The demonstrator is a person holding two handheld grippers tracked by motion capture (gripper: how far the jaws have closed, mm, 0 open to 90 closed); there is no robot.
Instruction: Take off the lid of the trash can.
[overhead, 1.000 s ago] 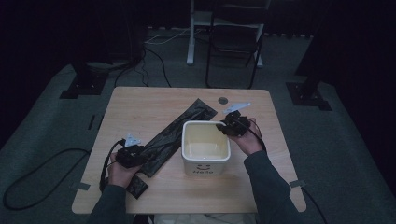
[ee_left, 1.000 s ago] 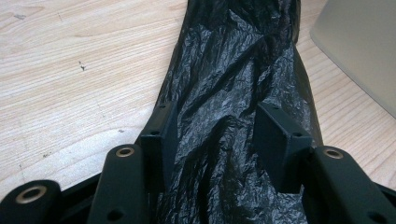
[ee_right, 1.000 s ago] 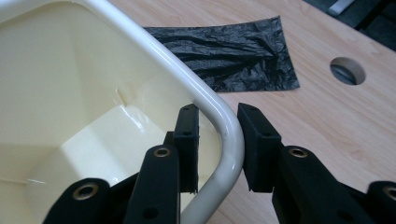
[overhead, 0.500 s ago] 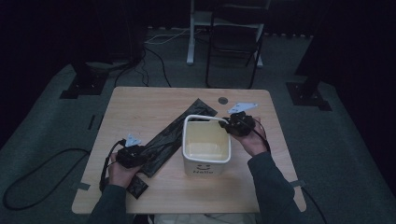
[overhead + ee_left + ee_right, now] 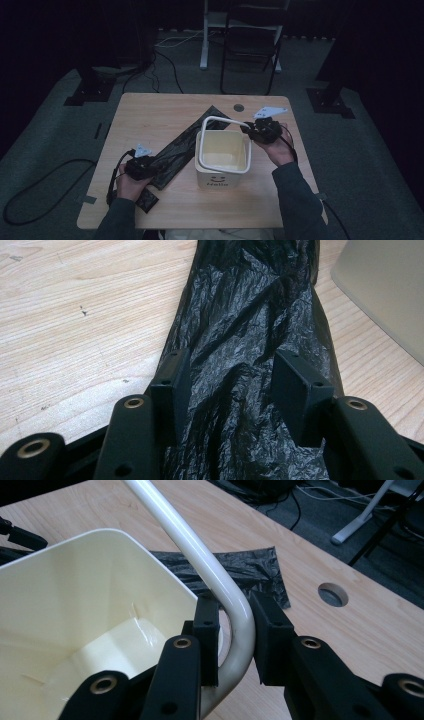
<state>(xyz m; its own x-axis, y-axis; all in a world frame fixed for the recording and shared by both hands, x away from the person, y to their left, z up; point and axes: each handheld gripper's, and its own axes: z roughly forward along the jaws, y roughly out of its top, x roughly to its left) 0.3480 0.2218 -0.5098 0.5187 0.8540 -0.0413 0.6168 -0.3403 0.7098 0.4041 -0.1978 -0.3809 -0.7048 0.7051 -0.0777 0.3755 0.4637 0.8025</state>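
From above, the white bucket (image 5: 223,157) sits in the middle of the wooden table (image 5: 160,115). Its handle (image 5: 220,120) was lying down a moment ago — now it is lifted up over the bucket. The right gripper (image 5: 250,128) has gone up with it, and its jaws have just been closing on the handle. The left gripper (image 5: 150,167) has stayed put on the black bag (image 5: 185,145).

The left gripper view shows the bag's crinkles close up. The jaws are parted, one on each side of a fold — I cannot tell if they squeeze it.

The right gripper view shows both pads on the handle's bend, and a round hole (image 5: 333,594) in the table.

The floor around is dark grey, with cables (image 5: 165,55) and a chair (image 5: 252,45).
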